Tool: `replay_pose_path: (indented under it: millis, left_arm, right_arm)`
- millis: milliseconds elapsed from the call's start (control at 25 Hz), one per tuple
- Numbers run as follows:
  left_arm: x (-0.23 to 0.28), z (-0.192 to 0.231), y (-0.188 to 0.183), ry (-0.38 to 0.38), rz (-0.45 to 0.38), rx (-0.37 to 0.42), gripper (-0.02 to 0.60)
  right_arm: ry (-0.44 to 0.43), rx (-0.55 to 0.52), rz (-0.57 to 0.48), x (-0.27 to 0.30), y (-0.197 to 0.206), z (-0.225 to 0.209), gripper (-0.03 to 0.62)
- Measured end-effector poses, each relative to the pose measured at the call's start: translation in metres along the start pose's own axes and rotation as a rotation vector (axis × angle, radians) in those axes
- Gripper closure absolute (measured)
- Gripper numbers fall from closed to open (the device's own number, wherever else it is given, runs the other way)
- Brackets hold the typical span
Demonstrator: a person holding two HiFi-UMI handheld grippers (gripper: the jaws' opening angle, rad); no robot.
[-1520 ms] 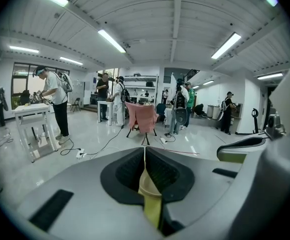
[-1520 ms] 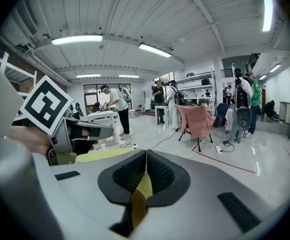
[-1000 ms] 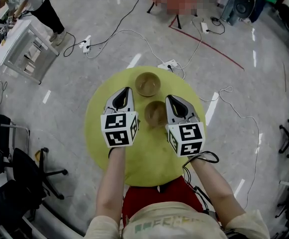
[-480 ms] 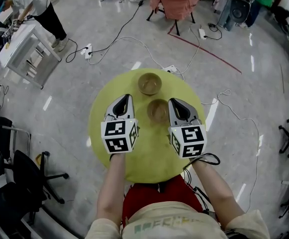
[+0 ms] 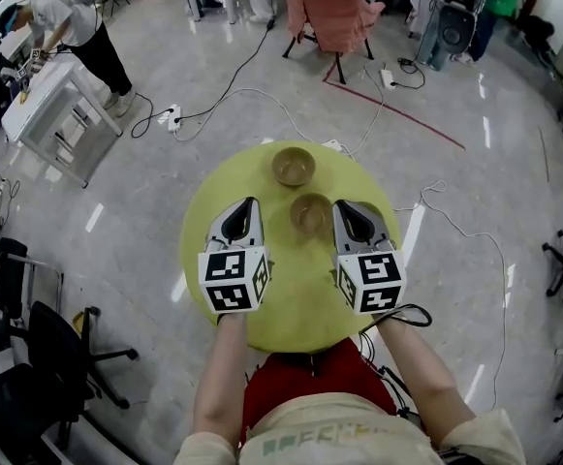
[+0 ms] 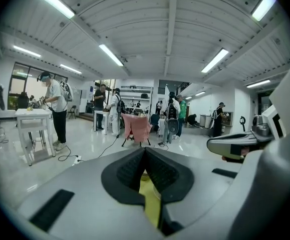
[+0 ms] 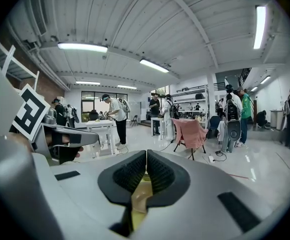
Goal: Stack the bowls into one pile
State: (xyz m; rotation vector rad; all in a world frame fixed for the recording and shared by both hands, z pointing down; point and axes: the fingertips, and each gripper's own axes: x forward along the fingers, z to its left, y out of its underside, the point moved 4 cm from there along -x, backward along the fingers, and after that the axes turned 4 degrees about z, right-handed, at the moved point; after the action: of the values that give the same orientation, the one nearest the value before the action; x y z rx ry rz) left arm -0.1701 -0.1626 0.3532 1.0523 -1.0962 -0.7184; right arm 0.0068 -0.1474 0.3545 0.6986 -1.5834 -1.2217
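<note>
Two brown wooden bowls stand apart on the round yellow-green table (image 5: 262, 308). The far bowl (image 5: 293, 166) is near the table's far edge, and the near bowl (image 5: 310, 212) sits just behind the middle. My left gripper (image 5: 249, 204) hovers left of the near bowl and my right gripper (image 5: 344, 206) right of it, neither touching it. In the left gripper view the left gripper (image 6: 145, 150) has its pads together, empty. The right gripper (image 7: 145, 160) is likewise shut on nothing in the right gripper view. Only slivers of table show under the jaws.
White cables and a power strip (image 5: 331, 146) lie on the floor beyond the table. A chair draped in pink cloth (image 5: 325, 17) stands further back. A person works at a white table (image 5: 44, 114) at far left. Black office chairs (image 5: 39, 342) stand to the left.
Both grippers have drawn back a little toward me, so their tips now sit level with the near bowl instead of past it. The head view has tilted slightly. Bowls unmoved.
</note>
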Motion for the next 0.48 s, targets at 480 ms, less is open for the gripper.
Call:
replay_pose_path:
  millis: [480]
  left_arm:
    - [-0.065, -0.016, 0.006, 0.033, -0.040, 0.022, 0.558]
  right_arm:
    - [0.023, -0.004, -0.037, -0.054, 0.003, 0.029, 0.559]
